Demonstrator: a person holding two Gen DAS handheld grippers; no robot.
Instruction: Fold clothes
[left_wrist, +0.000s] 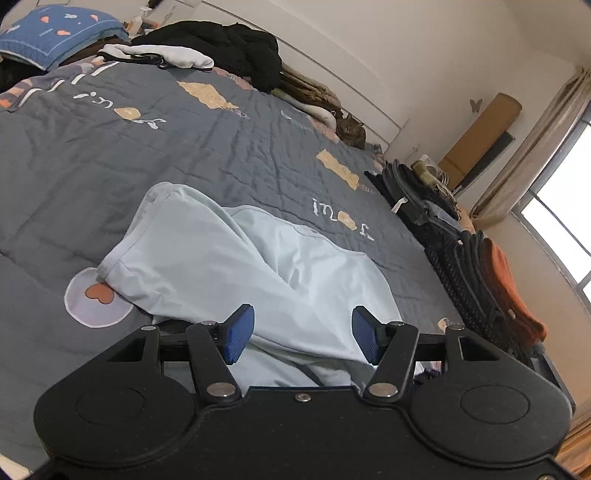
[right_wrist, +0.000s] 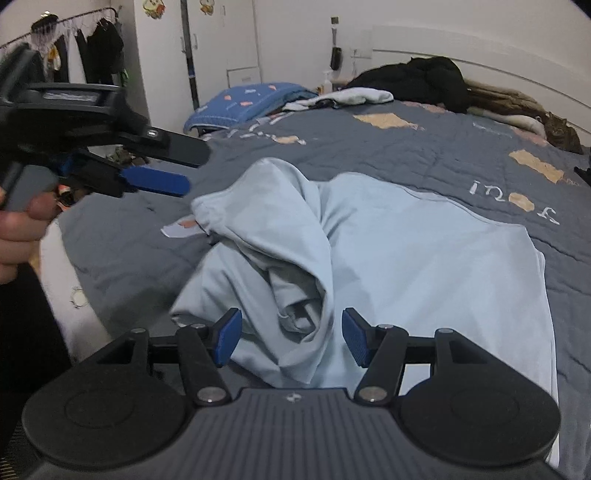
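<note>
The pale blue garment (right_wrist: 406, 258) lies on the grey quilted bed (right_wrist: 443, 147), flat on its right part and heaped into a twisted ridge on its left. Its near edge is cut off behind the right tool (right_wrist: 291, 341) in the right wrist view, and what kind of garment it is cannot be made out from the folds.

The right tool hangs just above the garment's near edge, tilted downward, its blue pads (right_wrist: 356, 341) parted about halfway with nothing pinched; cloth shows in the gap but neither pad presses on it. The left tool (left_wrist: 303, 334) stands likewise over the garment's near edge, pads apart, gripping nothing. In the right wrist view it appears to the left of the garment, lifted clear of the cloth, with a hand (right_wrist: 18, 236) wrapped around its handle; the hand is blurred and cut by the frame edge.

Beyond the garment, at the head of the bed, lie a black jacket (left_wrist: 229, 48), a white garment (left_wrist: 173, 55) and a blue pillow (left_wrist: 55, 33). A cat (left_wrist: 351, 131), small and dim, sits by the far edge.
</note>
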